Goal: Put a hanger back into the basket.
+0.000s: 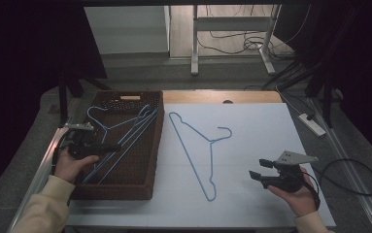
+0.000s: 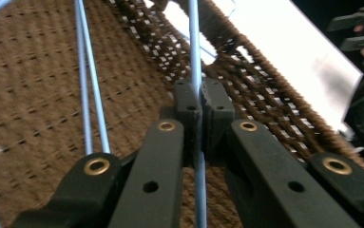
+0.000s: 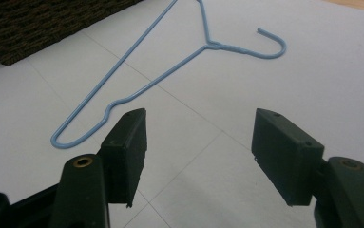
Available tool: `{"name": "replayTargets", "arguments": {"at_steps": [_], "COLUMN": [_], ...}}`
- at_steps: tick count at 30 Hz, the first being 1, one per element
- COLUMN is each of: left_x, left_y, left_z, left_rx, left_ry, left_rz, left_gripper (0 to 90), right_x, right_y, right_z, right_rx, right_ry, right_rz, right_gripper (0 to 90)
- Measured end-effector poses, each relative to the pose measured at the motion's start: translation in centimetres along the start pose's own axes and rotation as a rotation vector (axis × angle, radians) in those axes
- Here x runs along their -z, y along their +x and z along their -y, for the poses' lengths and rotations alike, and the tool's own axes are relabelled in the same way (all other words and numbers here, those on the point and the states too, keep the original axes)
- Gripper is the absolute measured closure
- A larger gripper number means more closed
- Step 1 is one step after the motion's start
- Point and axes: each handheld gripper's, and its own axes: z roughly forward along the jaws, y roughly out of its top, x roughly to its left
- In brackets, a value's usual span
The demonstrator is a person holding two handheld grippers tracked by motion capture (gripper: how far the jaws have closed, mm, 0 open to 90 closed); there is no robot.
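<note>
A brown woven basket stands at the table's left and holds blue wire hangers. My left gripper reaches over the basket and is shut on the wire of one hanger, which runs straight between its pads. Two more wires lie beside it on the basket floor. A separate blue hanger lies flat on the white tabletop. My right gripper hovers open to its right, jaws wide apart and empty, with that hanger just ahead of the fingertips.
The white table surface stretches between hanger and right hand. A power strip and black cables lie on the floor at the right. A white desk frame stands beyond the table. The basket's wall rises beside the left gripper.
</note>
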Motion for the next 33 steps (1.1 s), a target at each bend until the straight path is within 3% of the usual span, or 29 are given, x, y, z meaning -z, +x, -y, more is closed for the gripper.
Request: {"name": "replayTargets", "arguments": {"at_steps": [3, 11, 12, 13, 14, 15, 17, 20, 24, 25, 29, 33], "left_x": [-0.4, 0.0, 0.2, 0.2, 0.4, 0.4, 0.4, 0.3, 0.2, 0.0, 0.1, 0.3], "left_y": [0.2, 0.9, 1.2, 1.2, 1.7, 1.7, 2.4, 2.8, 2.8, 2.9, 2.9, 2.5], "left_z": [0.1, 0.4, 0.6, 0.6, 0.8, 0.8, 1.1, 1.2, 1.1, 1.0, 0.9, 0.8], "left_rx": [0.024, 0.081, 0.103, 0.103, 0.133, 0.133, 0.192, 0.224, 0.220, 0.219, 0.227, 0.201], "left_ry": [0.031, -0.002, 0.004, 0.004, 0.018, 0.018, 0.039, 0.051, 0.064, 0.065, 0.052, 0.027], "left_rz": [-0.038, -0.114, -0.174, -0.174, -0.220, -0.220, -0.251, -0.282, -0.326, -0.361, -0.385, -0.423], "left_gripper": [86.3, 84.9, 84.0, 83.0, 82.3, 82.0, 81.6, 80.6, 79.0, 76.4, 69.6, 59.2], "right_x": [0.0, 0.1, 0.1, 0.1, 0.1, 0.1, 0.0, 0.0, 0.0, 0.0, 0.0, 0.1], "right_y": [0.0, 0.0, 0.0, 0.0, 0.0, 0.0, 0.1, 0.1, 0.1, 0.1, 0.1, 0.1], "right_z": [0.0, 0.0, 0.0, 0.0, 0.0, 0.0, 0.0, 0.0, 0.0, 0.0, 0.0, 0.0], "right_rx": [0.000, 0.000, -0.001, 0.000, 0.000, 0.000, 0.003, 0.003, 0.003, 0.004, 0.004, 0.002], "right_ry": [-0.002, -0.002, -0.002, -0.002, -0.001, -0.001, 0.002, 0.003, 0.004, 0.004, 0.001, -0.001], "right_rz": [0.001, 0.002, 0.002, 0.002, 0.002, 0.002, 0.004, 0.005, 0.004, 0.003, 0.002, 0.001], "right_gripper": [37.5, 37.5, 37.5, 37.5, 37.5, 37.5, 37.5, 37.5, 37.5, 37.5, 37.5, 37.5]}}
